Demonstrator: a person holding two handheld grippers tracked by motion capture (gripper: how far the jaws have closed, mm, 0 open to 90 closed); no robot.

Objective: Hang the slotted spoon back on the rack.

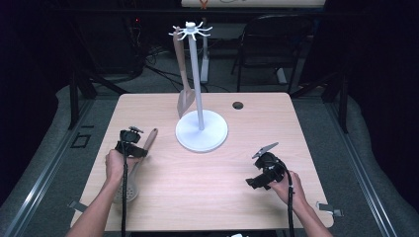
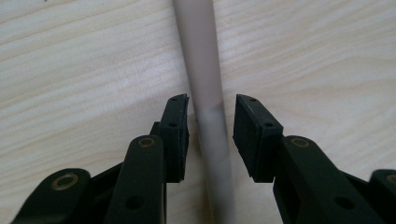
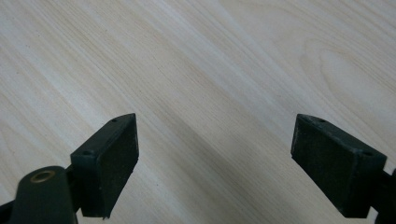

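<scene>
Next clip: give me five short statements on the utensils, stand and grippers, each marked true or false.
1. The left gripper has its jaws on either side of the skimmer handle, with gaps showing. True.
2. The right gripper holds a spoon. False: its jaws are wide open over bare table.
3. A spatula hangs from the stand. True.
4. The skimmer is hanging on the stand. False: it lies on the table.
5. The stand lies tipped over. False: it stands upright.

Dark room; grey floor (image 1: 44,143); black chair (image 1: 276,39)
</scene>
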